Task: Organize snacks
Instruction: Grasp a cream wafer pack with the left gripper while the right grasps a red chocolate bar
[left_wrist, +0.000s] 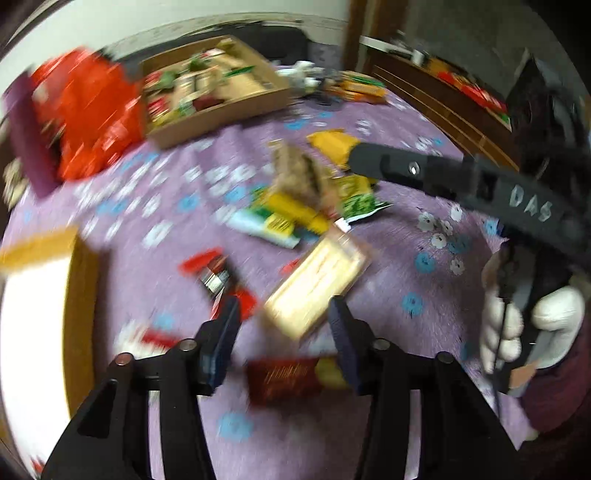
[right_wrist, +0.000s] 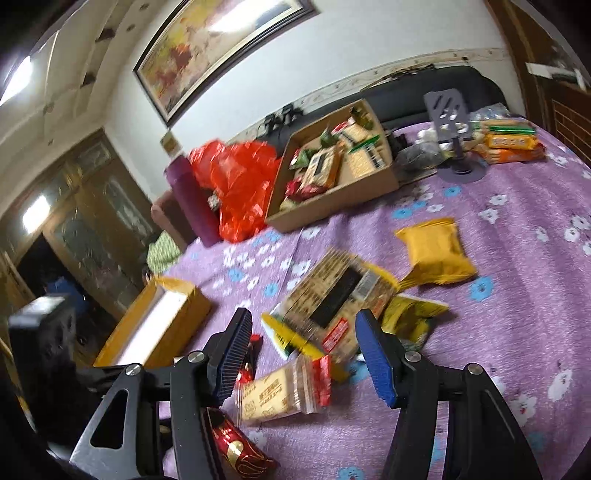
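Blue-padded left claw (left_wrist: 284, 332) spread, nothing pinched, hanging over a clear-wrapped cracker pack (left_wrist: 317, 284) on the purple flowered bedspread (left_wrist: 388, 273). Right claw (right_wrist: 304, 352) likewise spread and empty, above that same cracker pack (right_wrist: 284, 393). At 12 o'clock from the right claw, a tan printed snack bag (right_wrist: 332, 295) atop a loose heap of packets; at 1 o'clock, a yellow pouch (right_wrist: 436, 254) lying apart. At 6 o'clock by the left finger, a dark red foil packet (right_wrist: 236, 450). At 9 o'clock, a yellow-edged open box (right_wrist: 155, 328). Farther off at 12 o'clock, a cardboard tray (right_wrist: 332, 203) filled with snacks, an orange plastic bag (right_wrist: 236, 184) touching its 9 o'clock side. Blurred, both views.
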